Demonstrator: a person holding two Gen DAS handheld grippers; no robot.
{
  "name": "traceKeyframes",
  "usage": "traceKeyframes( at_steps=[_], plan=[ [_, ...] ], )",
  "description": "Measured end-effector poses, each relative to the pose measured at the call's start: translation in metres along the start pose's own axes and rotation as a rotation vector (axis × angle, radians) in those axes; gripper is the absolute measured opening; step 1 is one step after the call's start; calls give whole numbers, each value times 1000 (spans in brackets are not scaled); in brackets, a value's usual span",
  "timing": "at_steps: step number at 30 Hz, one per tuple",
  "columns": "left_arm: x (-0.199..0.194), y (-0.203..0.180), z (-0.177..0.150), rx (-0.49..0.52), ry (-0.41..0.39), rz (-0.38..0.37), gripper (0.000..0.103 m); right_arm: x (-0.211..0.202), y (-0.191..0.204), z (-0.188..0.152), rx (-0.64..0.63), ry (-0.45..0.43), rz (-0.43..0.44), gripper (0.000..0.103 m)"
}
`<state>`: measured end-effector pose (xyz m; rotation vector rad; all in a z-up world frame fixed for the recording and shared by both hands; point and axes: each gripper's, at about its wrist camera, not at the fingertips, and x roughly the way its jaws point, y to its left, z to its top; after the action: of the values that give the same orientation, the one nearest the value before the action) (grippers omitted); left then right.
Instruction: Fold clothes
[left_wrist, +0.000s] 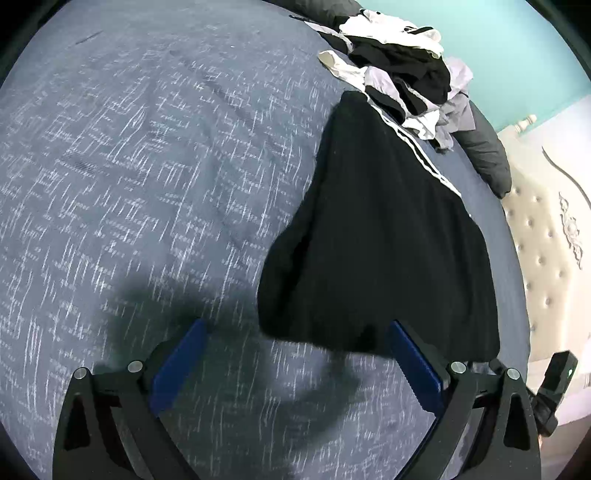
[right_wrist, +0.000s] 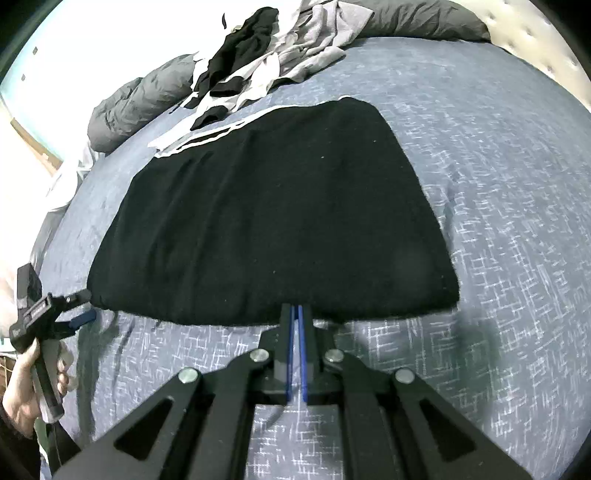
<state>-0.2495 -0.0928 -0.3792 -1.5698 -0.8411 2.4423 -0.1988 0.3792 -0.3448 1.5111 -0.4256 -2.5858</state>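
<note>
Left tongs (left_wrist: 295, 354) spread wide and empty over the bed (left_wrist: 147, 184), right tongs (right_wrist: 297, 321) clenched on nothing at the near hem of the folded black garment (right_wrist: 273, 206), lying flat mid-bed, clothes pile (right_wrist: 266, 62) and pillows (right_wrist: 140, 107) beyond.

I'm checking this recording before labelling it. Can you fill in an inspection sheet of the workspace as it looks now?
Surface: blue patterned bedspread, lightly wrinkled.
Job's things: black garment lying flat, folded, white stripes along its far edge; unfolded clothes pile beyond it.
Clutter: grey pillows near the pile.
Grippers: left claw open, nothing between the pads, at the garment's near corner; right claw shut and empty, at the garment's near edge.
Cables: nothing seen.
Surroundings: tufted cream headboard, teal wall.
</note>
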Motion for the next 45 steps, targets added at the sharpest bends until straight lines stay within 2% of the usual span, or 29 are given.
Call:
traceKeyframes(
  at_steps=[7, 8, 10, 12, 14, 15, 20, 27, 31, 38, 45],
  plan=[
    [6, -1, 9, -33, -16, -16, 100, 5, 0, 1, -10, 17, 8, 3],
    [7, -2, 10, -30, -18, -20, 100, 6, 0, 1, -16, 20, -1, 6],
    [10, -6, 11, -9, -22, -17, 100, 6, -2, 1, -18, 22, -9, 18],
    [13, -11, 12, 17, -25, -9, 99, 6, -5, 2, -13, 20, -14, 37],
    [17, -16, 11, 41, -14, -22, 81, 3, -10, 4, -1, 13, -17, 38],
    [19, -18, 10, 51, -8, -25, 67, 1, -12, 5, 5, 10, -20, 38],
    [24, -23, 10, 80, -6, -2, 62, -4, -19, 10, -11, 0, -57, 39],
    [19, -31, 13, 124, -18, -12, 32, -4, -23, 13, -5, -4, -54, 40],
    [13, -37, 14, 137, -43, -17, 26, -4, -21, 13, -9, -6, -48, 40],
    [2, -50, 17, 161, -76, -37, 23, -6, -25, 14, 5, -8, -34, 40],
    [-18, -85, 22, 207, -122, -81, 19, -11, -36, 17, 30, -20, -26, 40]
  ],
)
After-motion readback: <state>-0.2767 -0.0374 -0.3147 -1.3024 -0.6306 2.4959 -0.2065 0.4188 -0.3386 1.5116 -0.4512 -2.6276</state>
